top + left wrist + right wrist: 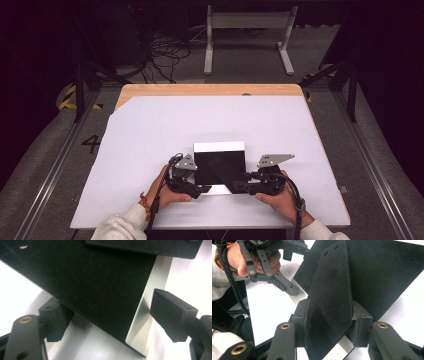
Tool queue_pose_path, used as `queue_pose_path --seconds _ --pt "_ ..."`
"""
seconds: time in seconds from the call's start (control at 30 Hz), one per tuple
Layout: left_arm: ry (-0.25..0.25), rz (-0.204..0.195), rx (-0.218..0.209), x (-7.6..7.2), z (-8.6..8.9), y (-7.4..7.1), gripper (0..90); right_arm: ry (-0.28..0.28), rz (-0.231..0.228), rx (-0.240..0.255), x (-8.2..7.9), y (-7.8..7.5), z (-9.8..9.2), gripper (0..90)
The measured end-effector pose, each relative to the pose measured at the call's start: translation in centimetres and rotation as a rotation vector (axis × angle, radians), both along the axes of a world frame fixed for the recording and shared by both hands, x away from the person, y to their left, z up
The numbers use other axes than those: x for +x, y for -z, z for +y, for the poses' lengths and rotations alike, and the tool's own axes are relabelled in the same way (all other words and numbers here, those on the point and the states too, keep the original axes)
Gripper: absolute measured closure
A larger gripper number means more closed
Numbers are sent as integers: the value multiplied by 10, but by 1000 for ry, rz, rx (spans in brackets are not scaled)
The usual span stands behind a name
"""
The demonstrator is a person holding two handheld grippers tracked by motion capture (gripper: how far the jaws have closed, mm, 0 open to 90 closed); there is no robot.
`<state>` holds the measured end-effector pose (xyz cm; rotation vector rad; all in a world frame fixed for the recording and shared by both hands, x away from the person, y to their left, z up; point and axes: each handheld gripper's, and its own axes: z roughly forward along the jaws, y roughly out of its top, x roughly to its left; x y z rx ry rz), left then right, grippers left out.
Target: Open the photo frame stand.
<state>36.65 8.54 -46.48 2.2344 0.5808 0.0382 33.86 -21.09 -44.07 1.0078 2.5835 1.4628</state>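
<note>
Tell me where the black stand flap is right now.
High view: the black stand flap lies diagonally across the photo frame, lower centre of the table, its near end clamped in the right gripper.

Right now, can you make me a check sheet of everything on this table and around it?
Surface: white sheet over a wooden table.
Job's things: flat black felt-backed frame with silver edge; black felt stand flap sticks out from it.
Clutter: nothing seen.
Grippers: right gripper clamps the flap; left gripper open, straddling the frame's corner.
Cables: one trails from each gripper; loose tangle on floor.
Surroundings: grey floor, white table legs, yellow-black tape.
</note>
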Motion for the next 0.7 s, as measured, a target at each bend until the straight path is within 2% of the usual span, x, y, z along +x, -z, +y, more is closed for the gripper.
queue_pose_path --seconds 0.23,0.33,0.7 --pt "-24 4 -38 1 7 -5 319 -8 -13 -12 -2 -1 0 590" --pt "-36 -17 -41 1 8 -9 379 -10 -27 -19 -2 -2 0 598" --pt "-57 -81 -42 0 11 -18 481 -3 -65 -37 -3 -6 -1 643"
